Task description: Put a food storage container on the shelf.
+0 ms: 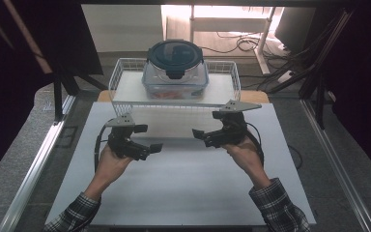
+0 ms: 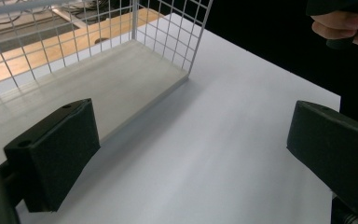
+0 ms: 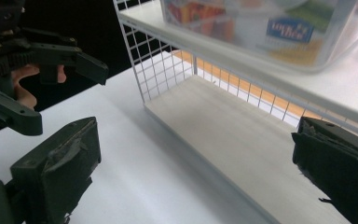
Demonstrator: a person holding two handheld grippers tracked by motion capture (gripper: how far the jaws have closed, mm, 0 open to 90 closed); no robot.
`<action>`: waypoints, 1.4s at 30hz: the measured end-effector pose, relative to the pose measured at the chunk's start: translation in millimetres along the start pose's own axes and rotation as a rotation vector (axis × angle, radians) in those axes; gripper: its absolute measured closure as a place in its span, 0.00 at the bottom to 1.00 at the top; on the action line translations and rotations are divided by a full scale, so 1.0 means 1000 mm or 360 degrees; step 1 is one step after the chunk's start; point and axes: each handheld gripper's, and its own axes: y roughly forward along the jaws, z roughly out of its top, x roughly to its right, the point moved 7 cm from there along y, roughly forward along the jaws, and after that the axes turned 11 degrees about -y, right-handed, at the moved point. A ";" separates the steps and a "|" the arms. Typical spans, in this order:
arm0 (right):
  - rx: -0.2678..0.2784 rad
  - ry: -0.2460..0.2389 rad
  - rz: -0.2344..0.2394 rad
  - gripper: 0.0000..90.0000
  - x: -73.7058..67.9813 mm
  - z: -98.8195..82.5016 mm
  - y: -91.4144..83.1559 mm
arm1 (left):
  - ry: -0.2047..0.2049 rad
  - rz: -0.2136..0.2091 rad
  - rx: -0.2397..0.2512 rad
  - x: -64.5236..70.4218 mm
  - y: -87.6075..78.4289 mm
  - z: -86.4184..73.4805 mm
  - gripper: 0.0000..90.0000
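Black left gripper jaws wide apart, empty, right gripper likewise spread, both above white board, near wire rack.

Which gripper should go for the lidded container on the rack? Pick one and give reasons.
Right, narrowly. The right gripper sits slightly nearer the container on the wire rack, and its own view faces it. The left gripper sits lower and its view faces the lower shelf. Both are open.

The left gripper, jaws wide apart, hovers over the white bench beside the wire rack.
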 end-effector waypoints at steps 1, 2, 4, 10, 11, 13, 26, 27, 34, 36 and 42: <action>-0.0005 0.0004 0.0002 0.00 -0.001 -0.002 0.000 | 0.0001 0.0002 0.0000 0.000 0.000 -0.002 0.02; -0.0010 -0.0005 -0.0001 0.00 -0.002 -0.004 0.001 | -0.0004 0.0004 0.0004 0.000 0.000 -0.004 0.02; -0.0018 -0.0014 -0.0004 0.00 -0.005 -0.009 0.001 | 0.0002 0.0007 0.0002 0.000 -0.001 -0.009 0.02; -0.0034 -0.0027 0.0007 0.00 -0.011 -0.021 0.003 | -0.0004 0.0009 -0.0007 0.000 0.001 -0.023 0.02; -0.0036 -0.0027 0.0007 0.00 -0.013 -0.023 0.004 | -0.0001 0.0010 -0.0013 0.000 0.002 -0.026 0.02; -0.0044 -0.0032 0.0010 0.00 -0.015 -0.027 0.005 | -0.0003 0.0010 -0.0016 0.000 0.003 -0.032 0.02; -0.0079 -0.0073 0.0021 0.00 -0.029 -0.048 0.009 | -0.0012 0.0016 -0.0047 0.003 0.008 -0.056 0.03; -0.0081 -0.0072 0.0021 0.00 -0.030 -0.049 0.009 | -0.0013 0.0015 -0.0045 0.004 0.008 -0.058 0.03; -0.0105 -0.0056 0.0035 0.00 -0.038 -0.062 0.006 | -0.0031 0.0015 -0.0041 0.006 0.007 -0.069 0.03; -0.0110 -0.0053 0.0040 0.00 -0.040 -0.065 0.006 | -0.0034 0.0020 -0.0039 0.006 0.006 -0.072 0.03; -0.0145 -0.0047 0.0053 0.00 -0.045 -0.076 0.006 | -0.0031 0.0040 -0.0048 0.007 0.003 -0.083 0.03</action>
